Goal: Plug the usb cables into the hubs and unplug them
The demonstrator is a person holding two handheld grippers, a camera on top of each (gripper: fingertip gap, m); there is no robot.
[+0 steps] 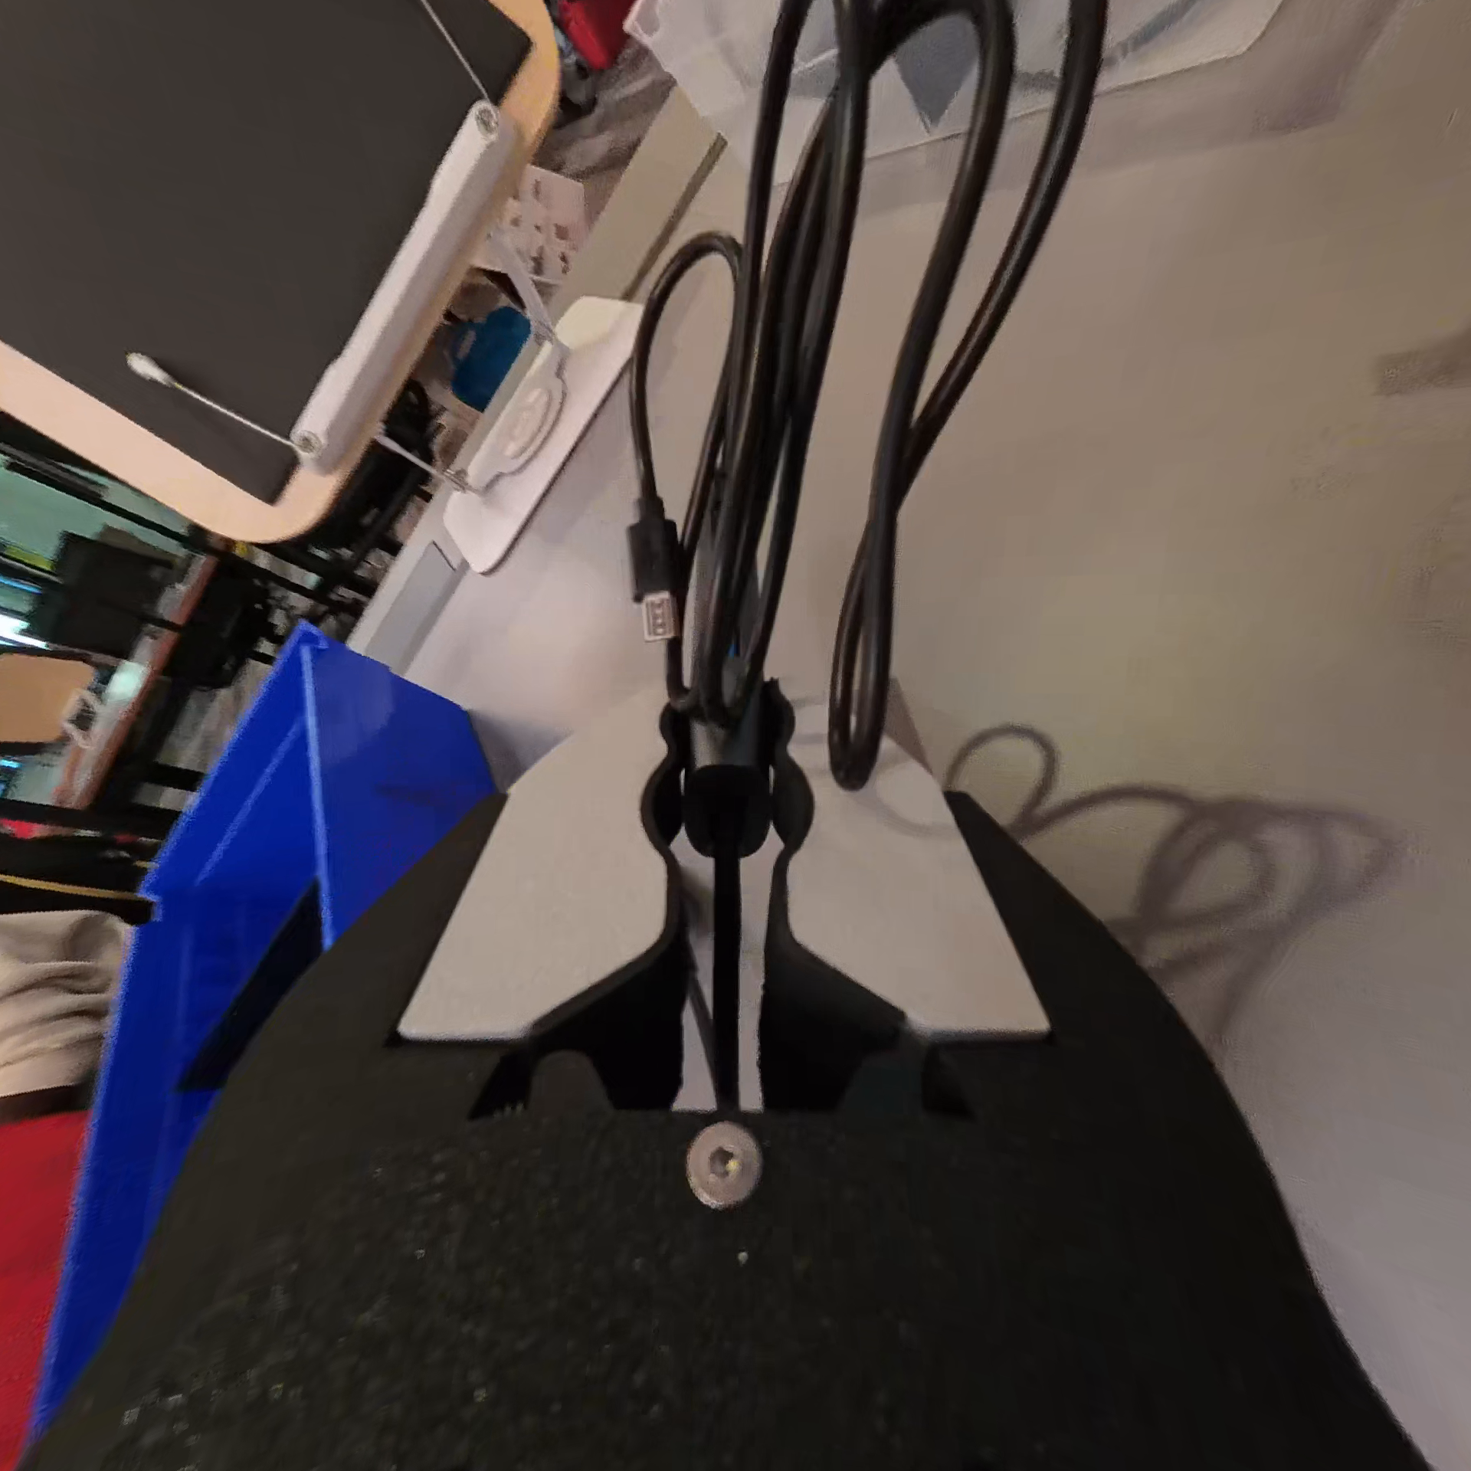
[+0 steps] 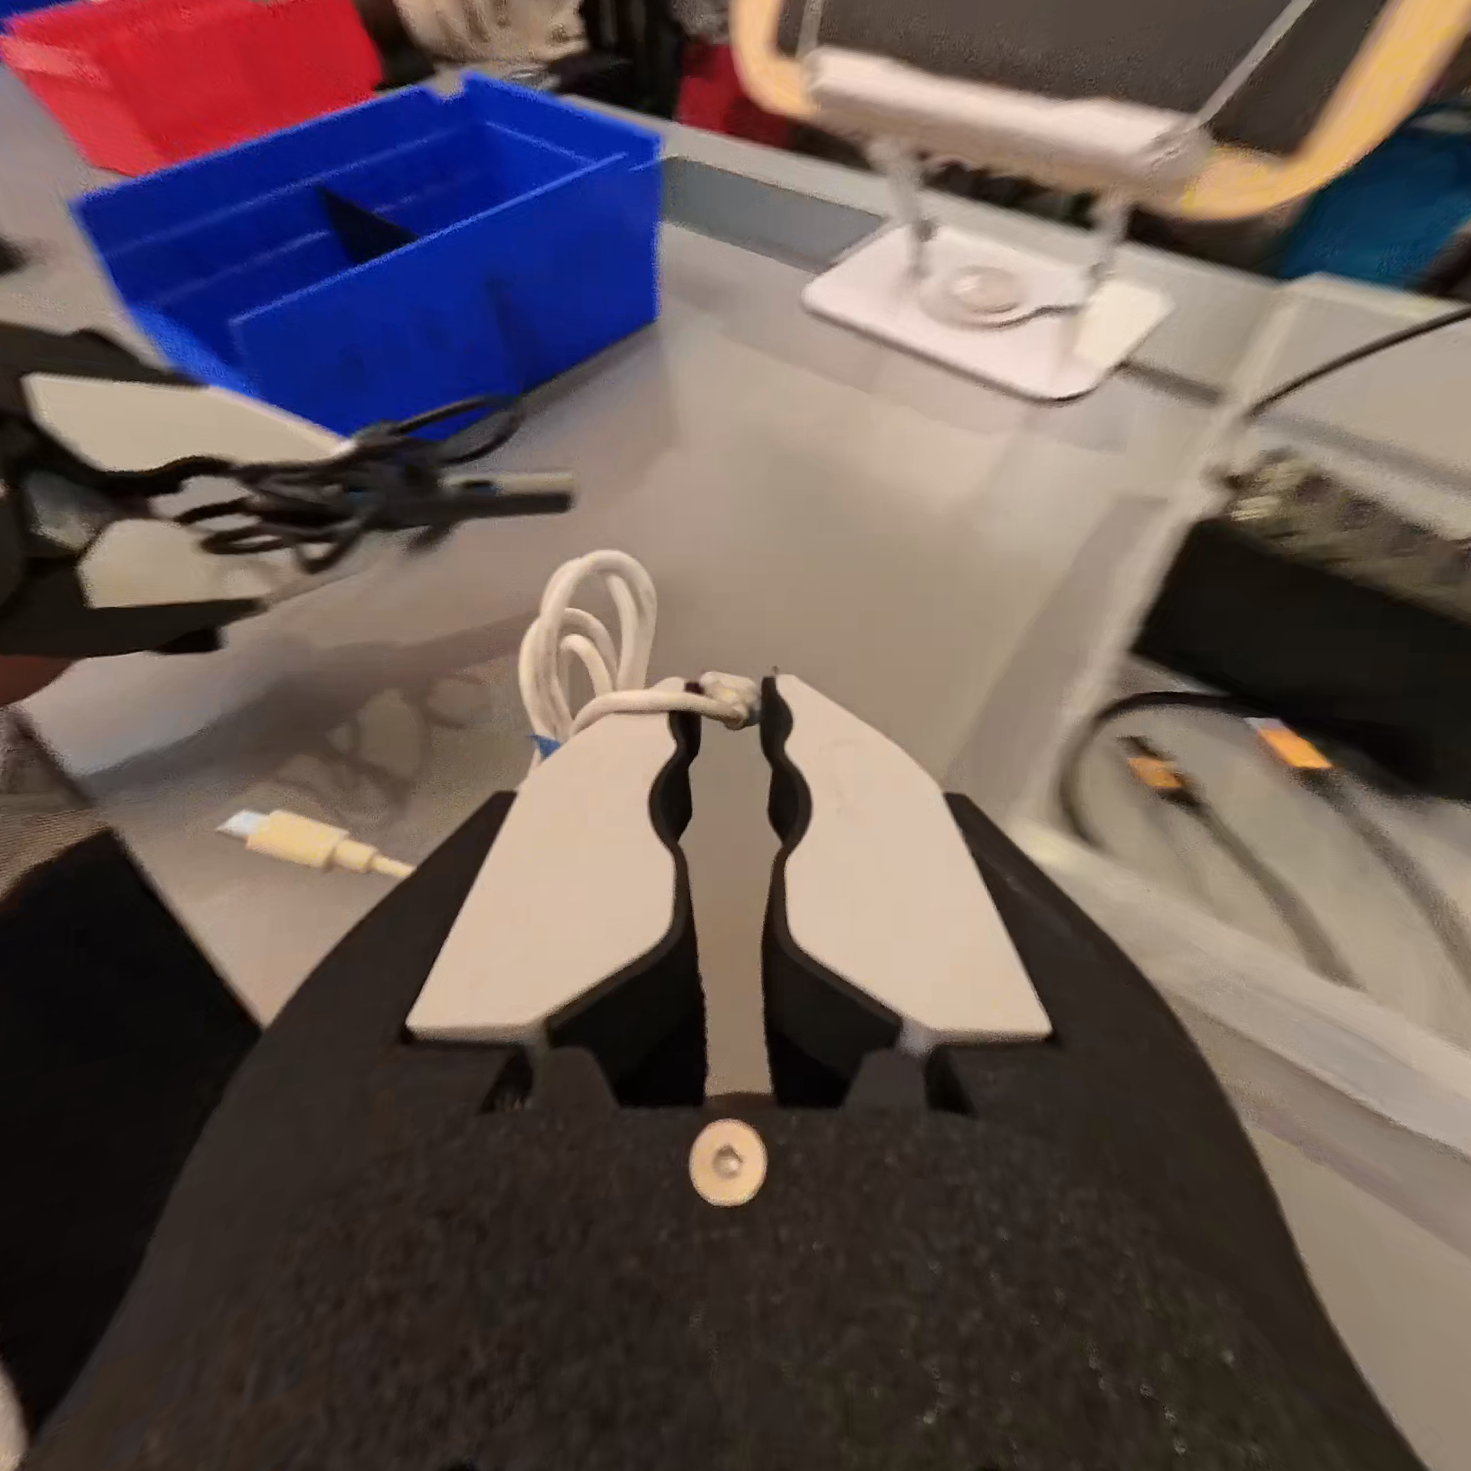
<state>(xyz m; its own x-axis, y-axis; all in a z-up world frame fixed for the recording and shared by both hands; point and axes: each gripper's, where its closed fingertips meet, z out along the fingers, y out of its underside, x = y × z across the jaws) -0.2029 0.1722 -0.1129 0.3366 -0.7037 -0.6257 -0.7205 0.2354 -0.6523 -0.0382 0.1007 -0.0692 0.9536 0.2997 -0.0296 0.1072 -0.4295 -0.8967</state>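
Black USB cable bundle [image 1: 796, 398], frame centre: your left gripper [image 1: 728, 716] clamps it. Right gripper [image 2: 728, 708] pinches the white coiled cable [image 2: 589, 637] at its tips.

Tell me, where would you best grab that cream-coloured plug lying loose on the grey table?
Grip the cream plug by its thick moulded body, the jaws closing across its two flat sides from above. It lies flat, its metal tip pointing left and its cord trailing right, so leave the tip bare for plugging in.
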